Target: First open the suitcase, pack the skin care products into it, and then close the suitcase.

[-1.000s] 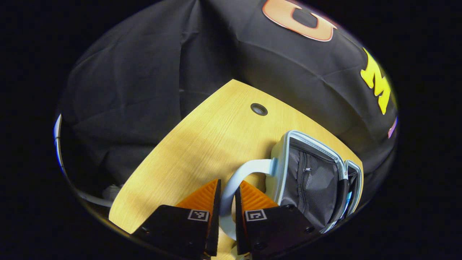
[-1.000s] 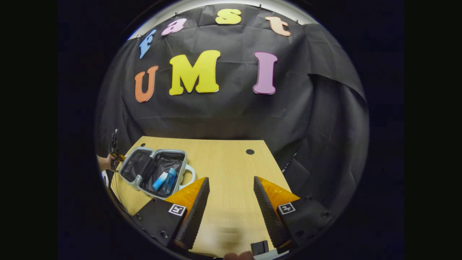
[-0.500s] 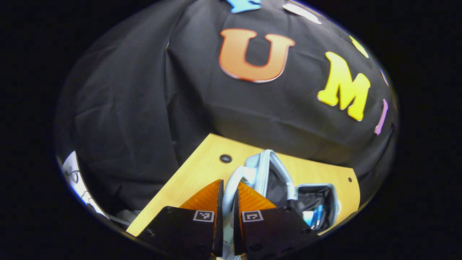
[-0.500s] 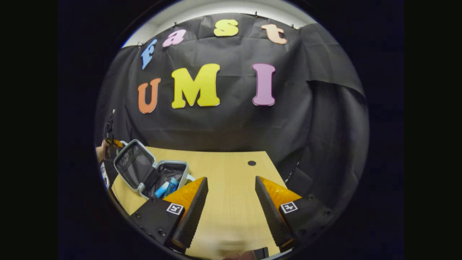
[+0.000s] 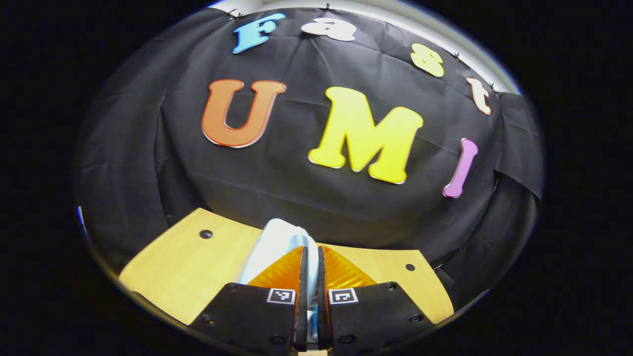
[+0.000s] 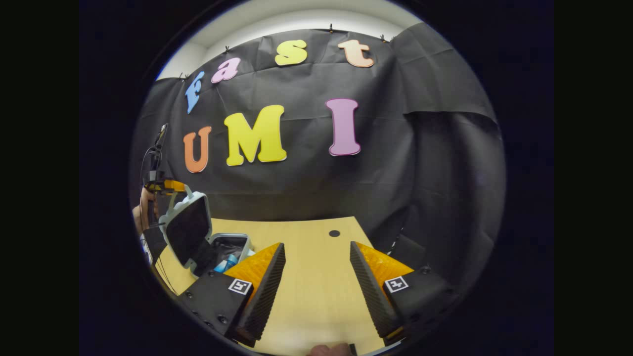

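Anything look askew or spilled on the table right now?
Nothing stands out. The suitcase lid stands about upright, mid-swing, with the left gripper shut on its handle. The blue skin care products lie inside the suitcase base. The right gripper hangs open over bare table.

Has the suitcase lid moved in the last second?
Yes. In the right gripper view the lid has swung up from lying flat on the table to nearly upright over the base, pulled by the left gripper.

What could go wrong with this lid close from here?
Left gripper pinches only the thin lid handle; it may slip and the lid drop. The blue bottles lie near the hinge side and might block closing. Right gripper hangs open, not steadying the suitcase base.
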{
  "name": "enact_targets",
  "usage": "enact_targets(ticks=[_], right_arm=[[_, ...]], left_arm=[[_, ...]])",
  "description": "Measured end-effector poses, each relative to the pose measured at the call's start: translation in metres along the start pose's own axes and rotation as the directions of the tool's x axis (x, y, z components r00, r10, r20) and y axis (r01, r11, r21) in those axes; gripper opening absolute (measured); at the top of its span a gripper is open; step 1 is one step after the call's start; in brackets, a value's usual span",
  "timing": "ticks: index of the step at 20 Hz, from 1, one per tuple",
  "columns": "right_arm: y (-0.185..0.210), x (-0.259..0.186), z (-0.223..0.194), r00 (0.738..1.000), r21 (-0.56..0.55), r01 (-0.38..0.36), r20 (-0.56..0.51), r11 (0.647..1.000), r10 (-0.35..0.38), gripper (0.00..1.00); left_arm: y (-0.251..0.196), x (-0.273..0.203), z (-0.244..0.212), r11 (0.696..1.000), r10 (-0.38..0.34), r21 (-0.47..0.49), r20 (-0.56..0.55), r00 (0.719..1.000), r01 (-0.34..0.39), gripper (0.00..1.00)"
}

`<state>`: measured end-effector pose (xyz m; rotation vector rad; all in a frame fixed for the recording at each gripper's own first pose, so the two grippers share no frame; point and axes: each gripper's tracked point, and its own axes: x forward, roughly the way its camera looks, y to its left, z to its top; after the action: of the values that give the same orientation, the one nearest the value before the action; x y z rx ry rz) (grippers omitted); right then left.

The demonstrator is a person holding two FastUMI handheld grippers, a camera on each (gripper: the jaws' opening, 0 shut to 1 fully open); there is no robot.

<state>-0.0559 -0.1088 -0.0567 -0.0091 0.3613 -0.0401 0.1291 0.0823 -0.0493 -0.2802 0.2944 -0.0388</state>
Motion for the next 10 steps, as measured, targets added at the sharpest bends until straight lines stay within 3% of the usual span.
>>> enact_targets(ticks=[4,10], right_arm=[[-0.042,-0.011,0.0,0.996,-0.026,0.091,-0.009,0.996,-0.091,0.79],[-0.073,-0.018,-0.017,0.984,-0.089,0.159,-0.065,0.983,-0.165,0.8]], left_arm=[[-0.076,0.03,-0.083,0.994,-0.058,0.092,-0.049,0.997,0.063,0.11],[-0.114,0.071,-0.201,0.982,-0.076,0.155,-0.192,0.978,0.107,0.11]])
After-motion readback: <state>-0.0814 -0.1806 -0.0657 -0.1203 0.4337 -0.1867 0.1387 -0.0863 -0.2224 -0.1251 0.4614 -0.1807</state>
